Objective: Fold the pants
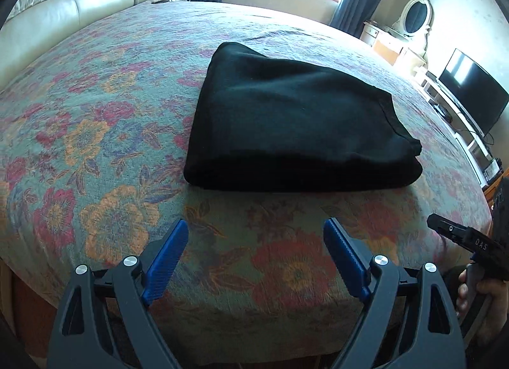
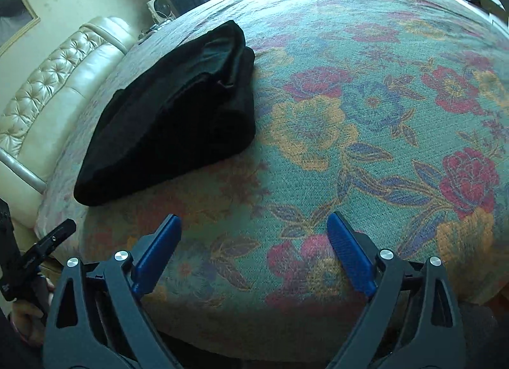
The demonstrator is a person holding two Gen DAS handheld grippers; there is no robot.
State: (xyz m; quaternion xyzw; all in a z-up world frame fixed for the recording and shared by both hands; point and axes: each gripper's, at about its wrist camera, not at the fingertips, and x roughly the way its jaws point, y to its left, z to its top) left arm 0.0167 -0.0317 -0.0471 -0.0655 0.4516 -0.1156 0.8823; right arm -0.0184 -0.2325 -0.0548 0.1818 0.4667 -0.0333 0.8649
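Floral bedspread fills both views, covering a bed [image 1: 95,133] in a bedroom with a cream tufted headboard [image 1: 63,9] at upper left of the left view and a TV [image 1: 474,92] at right. I see the pants [image 1: 286,121] lying at the centre of that view as a compact black bundle, several layers stacked, with a rounded fold edge facing me and the looser ends at its right side. In the right view the pants [image 2: 178,114] sit at upper left, the layered ends showing along the near-right side.

My left gripper [image 1: 256,241] hangs over the near edge of the bed, short of the bundle, its blue fingers [image 1: 168,254] spread wide and holding nothing. My right gripper [image 2: 254,235] is likewise over bare bedspread, well right of the pants, fingers [image 2: 348,251] apart and empty.

I judge the folding essentially done: no leg or waistband trails loose. At most a squaring-up of the slightly uneven top layer remains.
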